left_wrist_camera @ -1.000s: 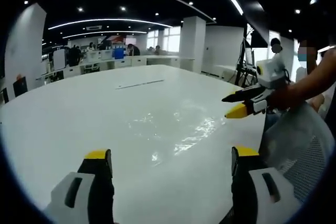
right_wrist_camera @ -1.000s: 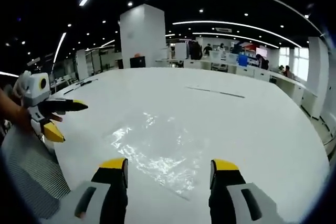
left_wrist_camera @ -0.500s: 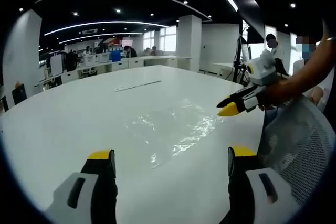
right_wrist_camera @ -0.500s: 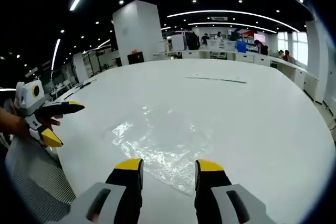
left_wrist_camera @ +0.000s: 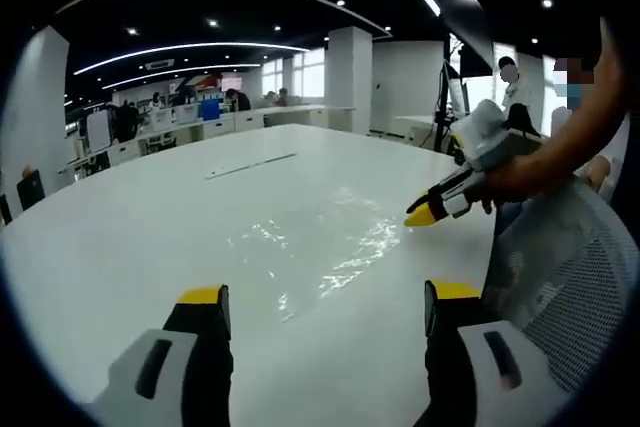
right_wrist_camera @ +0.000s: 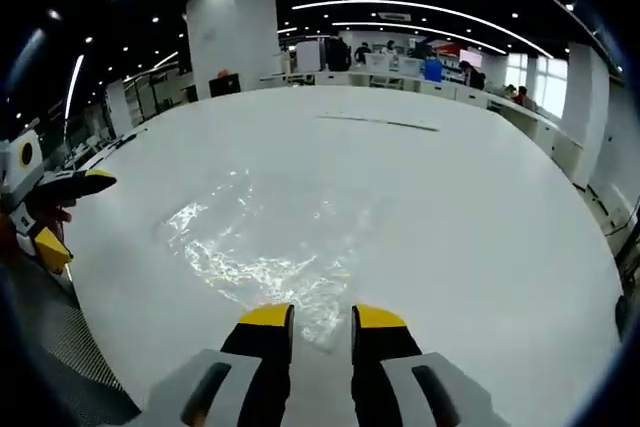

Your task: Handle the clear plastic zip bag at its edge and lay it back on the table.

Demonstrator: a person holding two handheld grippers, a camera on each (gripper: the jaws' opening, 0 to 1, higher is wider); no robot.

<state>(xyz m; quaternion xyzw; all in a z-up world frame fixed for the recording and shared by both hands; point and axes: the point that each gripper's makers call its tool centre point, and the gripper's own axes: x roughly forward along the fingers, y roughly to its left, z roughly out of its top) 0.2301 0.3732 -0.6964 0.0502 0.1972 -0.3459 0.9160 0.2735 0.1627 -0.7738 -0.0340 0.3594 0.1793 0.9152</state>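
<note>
My right gripper [right_wrist_camera: 320,319] has its jaws narrow at the near edge of the clear zip bag [right_wrist_camera: 262,243]; I cannot tell if they pinch it. My left gripper [left_wrist_camera: 322,309] is wide and holds nothing. The thin bag lies flat on the white table [right_wrist_camera: 480,207], so I think the jaws could slip off it.

One clear plastic zip bag [right_wrist_camera: 262,247], lying flat, centre. One large white table [right_wrist_camera: 480,207]. Two yellow-tipped two-jaw grippers: left gripper [left_wrist_camera: 318,309], right gripper [right_wrist_camera: 321,316]. One grey mesh chair back [left_wrist_camera: 570,277], near right.

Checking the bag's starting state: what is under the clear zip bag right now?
The clear zip bag lies flat on the white table, whose surface shows through the plastic. Nothing else shows beneath it, though glare and wrinkles blur parts.
</note>
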